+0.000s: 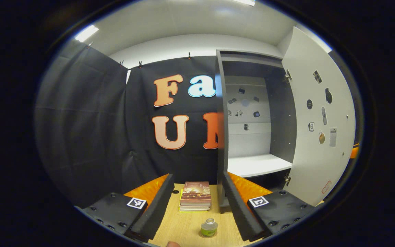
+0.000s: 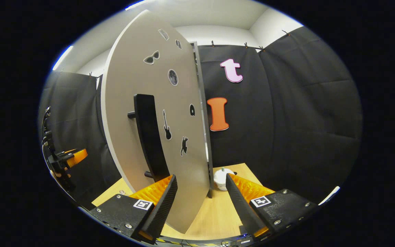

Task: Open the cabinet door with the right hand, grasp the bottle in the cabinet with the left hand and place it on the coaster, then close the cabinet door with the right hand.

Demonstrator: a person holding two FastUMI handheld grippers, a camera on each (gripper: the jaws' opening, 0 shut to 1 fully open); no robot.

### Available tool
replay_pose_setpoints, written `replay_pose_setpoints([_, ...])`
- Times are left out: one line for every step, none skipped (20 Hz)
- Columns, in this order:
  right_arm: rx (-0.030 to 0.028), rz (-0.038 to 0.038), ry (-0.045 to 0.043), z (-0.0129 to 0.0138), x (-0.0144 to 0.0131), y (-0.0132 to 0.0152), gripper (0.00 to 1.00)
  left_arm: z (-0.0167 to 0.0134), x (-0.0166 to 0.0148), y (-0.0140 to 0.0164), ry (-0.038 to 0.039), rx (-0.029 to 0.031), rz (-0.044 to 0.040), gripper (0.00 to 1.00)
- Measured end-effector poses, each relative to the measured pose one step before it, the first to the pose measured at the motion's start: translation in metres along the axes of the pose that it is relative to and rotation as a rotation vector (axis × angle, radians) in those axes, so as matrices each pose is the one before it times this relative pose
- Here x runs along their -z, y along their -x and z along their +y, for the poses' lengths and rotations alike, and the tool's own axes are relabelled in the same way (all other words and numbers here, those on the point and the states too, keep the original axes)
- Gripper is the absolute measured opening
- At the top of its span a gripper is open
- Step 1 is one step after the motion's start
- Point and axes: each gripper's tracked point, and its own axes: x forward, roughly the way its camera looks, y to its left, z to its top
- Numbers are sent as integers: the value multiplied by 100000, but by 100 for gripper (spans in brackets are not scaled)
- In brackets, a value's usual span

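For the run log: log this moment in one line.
door: open | bottle: on table, out of cabinet | left gripper: open | right gripper: open

Counter [image 1: 187,226]: pale wood grain, matt, as you see it. Cabinet door [image 2: 180,164]: smooth matt board, flat stickers on both faces; its handle [image 2: 149,137] looks like matt plastic. Bottle [image 1: 209,227]: glossy, with a shiny cap. Books [image 1: 195,196]: paper, slightly glossy cover. Booth wall: matt cloth, creased.

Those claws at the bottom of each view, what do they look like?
Each claw, left and right, is a pair of long wedge-shaped fingers with ribbed faces, fixed to flat black blocks studded with screws. Every block carries a small square black-and-white marker.
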Motion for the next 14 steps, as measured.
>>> replay_pose_setpoints([31,34,287,152,-110,-24,89,735,-460,-94,154,-437,-480,93])
replay_pose_setpoints([109,33,-188,412,-58,-302,89,854,-389,-69,-368,-667,-517,93])
replay_pose_setpoints([-25,155,-347,604,129,-195,89,745,-201,-24,-221,-82,-307,93])
replay_pose_setpoints([-31,18,-155,902,160,-24,97,678,-320,-201,301,55,-518,93])
replay_pose_setpoints([213,20,-224,747,109,-239,97,555,-319,-77,733,247,-489,93])
replay_pose_setpoints([363,257,-402,890,164,-290,98,725,-165,-168,805,-188,-149,93])
replay_pose_setpoints([431,214,-434,983,103,-322,98,744,-236,-234,822,-430,-267,93])
replay_pose_setpoints([290,-64,-298,981,159,-82,98,773,-143,-140,942,-196,-489,93])
replay_pose_setpoints([-100,-152,-166,779,81,-262,98,463,-262,-268,716,431,-285,93])
replay_pose_setpoints([-221,22,-472,756,26,-376,98,708,-114,-116,-19,286,77,93])
replay_pose_setpoints([-155,117,-925,816,91,-347,97,594,26,-182,-501,-100,-113,93])
replay_pose_setpoints([-167,548,-1054,766,292,-461,98,690,16,10,-673,-241,-136,93])
replay_pose_setpoints([-271,209,-1021,652,104,-606,98,727,-49,-181,-601,-370,-235,92])
replay_pose_setpoints([-506,268,-1042,911,113,-510,90,658,-33,-270,-468,-211,-143,93])
